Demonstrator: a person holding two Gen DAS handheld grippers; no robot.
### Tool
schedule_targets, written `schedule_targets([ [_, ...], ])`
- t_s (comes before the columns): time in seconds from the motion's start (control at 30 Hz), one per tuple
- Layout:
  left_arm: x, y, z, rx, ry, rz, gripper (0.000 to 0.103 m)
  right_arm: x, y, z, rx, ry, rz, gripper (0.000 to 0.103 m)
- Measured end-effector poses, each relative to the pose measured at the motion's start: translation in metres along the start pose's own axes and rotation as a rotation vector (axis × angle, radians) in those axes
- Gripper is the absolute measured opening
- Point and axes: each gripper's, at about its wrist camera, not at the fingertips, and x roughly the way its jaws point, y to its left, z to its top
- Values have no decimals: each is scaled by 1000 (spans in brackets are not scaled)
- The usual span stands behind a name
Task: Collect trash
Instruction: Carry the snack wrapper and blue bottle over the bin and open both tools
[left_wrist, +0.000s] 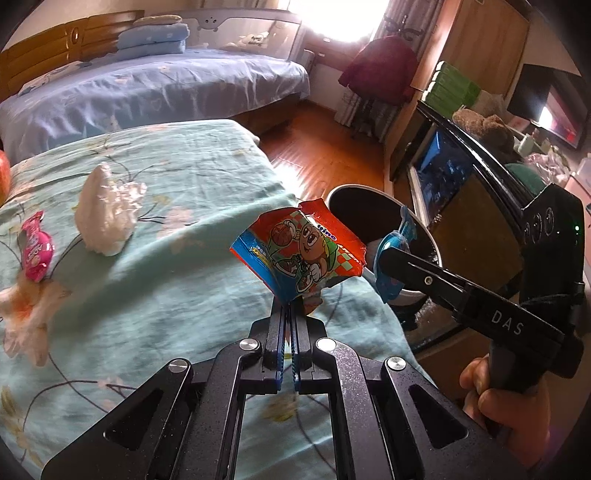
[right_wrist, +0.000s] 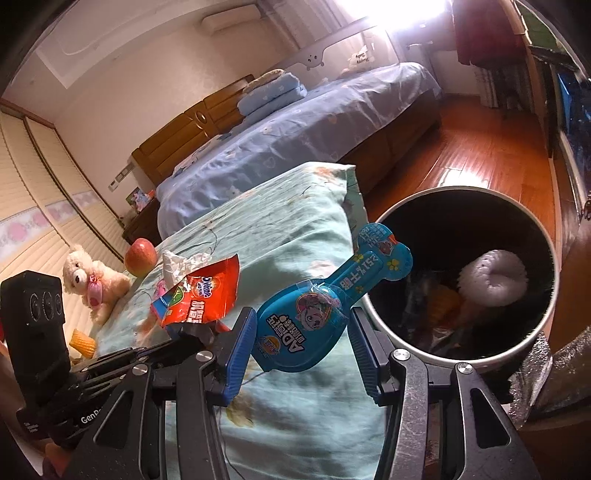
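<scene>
My left gripper (left_wrist: 290, 310) is shut on the bottom edge of an orange-red snack wrapper (left_wrist: 299, 254) with a cartoon figure, held up over the teal bedcover (left_wrist: 177, 280). In the right wrist view, my right gripper (right_wrist: 303, 332) is shut on a blue spoon-shaped snack package (right_wrist: 314, 317), whose wide end sits between the blue pads (right_wrist: 240, 354). Its narrow end points over the rim of a round bin (right_wrist: 373, 314) beside the bed. That bin (left_wrist: 421, 225) holds a white wad and other scraps. Still on the cover lie a white crumpled wad (left_wrist: 107, 214) and a pink candy wrapper (left_wrist: 37, 247).
A red apple (right_wrist: 139, 256), a teddy bear (right_wrist: 88, 280) and a yellow foam sleeve (right_wrist: 83, 341) rest at the cover's far end. More crumpled tissue (left_wrist: 26, 314) lies at the left. A second bed (left_wrist: 155, 85), wooden floor (left_wrist: 314, 155) and a cabinet (left_wrist: 461, 192) surround the bin.
</scene>
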Motion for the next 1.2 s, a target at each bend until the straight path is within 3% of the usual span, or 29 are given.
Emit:
schedule_targets([
  [1.2, 35, -60, 22, 93, 35, -39, 2, -15, -65, 21, 40, -33, -105, 52],
])
